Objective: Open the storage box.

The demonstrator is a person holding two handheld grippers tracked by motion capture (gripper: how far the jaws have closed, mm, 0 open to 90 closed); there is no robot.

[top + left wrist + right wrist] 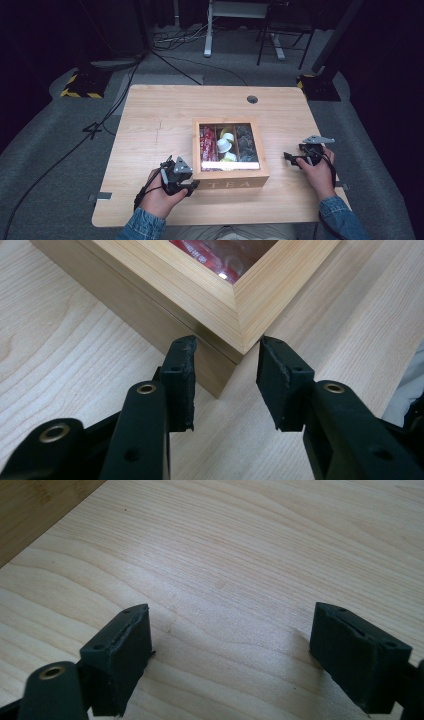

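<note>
Overhead forward-down, two close tong-mounted views

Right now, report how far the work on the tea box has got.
Done: the left gripper has its jaws set astride the near left corner of the tea box. In hand: the jaws look not yet pressed on that corner. Left: the glass lid is shut; the right gripper waits open over the table.

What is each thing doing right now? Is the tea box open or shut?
Tea box: lid shut, packets visible through its window.
Left gripper: jaws apart, straddling the box's near corner, not pressing it.
Right gripper: jaws wide open, nothing between them, over bare table.
</note>
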